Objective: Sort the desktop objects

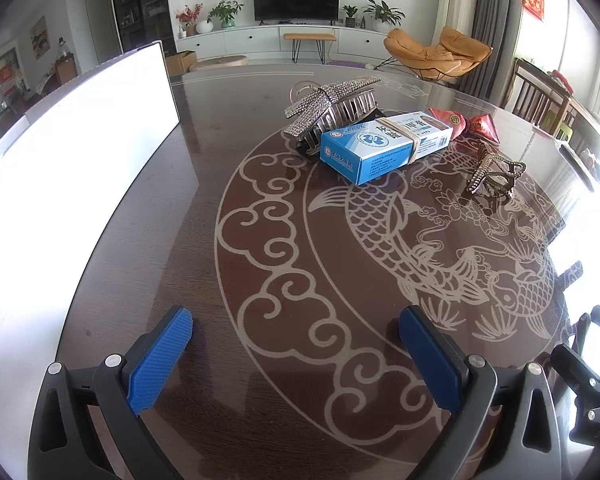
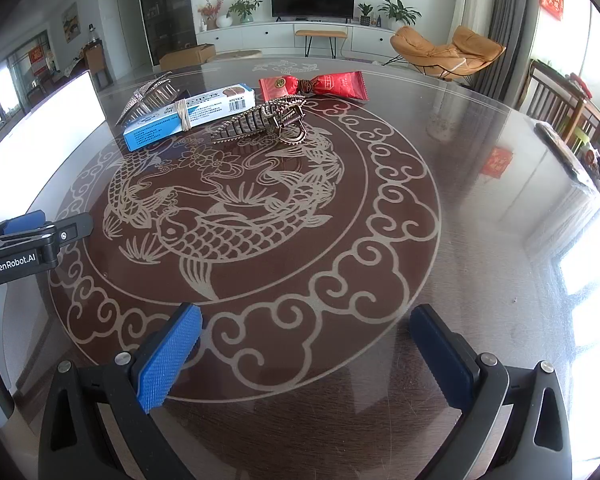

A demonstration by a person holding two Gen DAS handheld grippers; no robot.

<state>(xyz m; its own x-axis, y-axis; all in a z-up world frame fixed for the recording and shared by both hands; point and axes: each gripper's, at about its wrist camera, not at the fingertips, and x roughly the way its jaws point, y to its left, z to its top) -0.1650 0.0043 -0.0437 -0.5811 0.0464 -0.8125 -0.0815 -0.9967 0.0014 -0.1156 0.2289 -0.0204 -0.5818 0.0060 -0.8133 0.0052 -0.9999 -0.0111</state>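
Four objects lie in a cluster on the far part of the dark round table [image 1: 180, 240]. A blue-and-white medicine box [image 1: 384, 146] [image 2: 190, 116] with a rubber band sits in front of a rhinestone hair claw [image 1: 332, 108] [image 2: 150, 96]. A red candy wrapper [image 1: 466, 124] [image 2: 314, 85] lies behind, and a bronze hair claw [image 1: 494, 178] [image 2: 262, 120] to the right. My left gripper [image 1: 296, 356] is open and empty, well short of the box. My right gripper [image 2: 306, 354] is open and empty too, near the table's front.
A large white board or bin [image 1: 72, 152] [image 2: 48, 128] stands along the table's left side. The left gripper's body [image 2: 28, 244] shows at the left edge of the right wrist view. Wooden chairs [image 2: 564, 108] stand at the right. A fish-and-cloud pattern covers the table middle.
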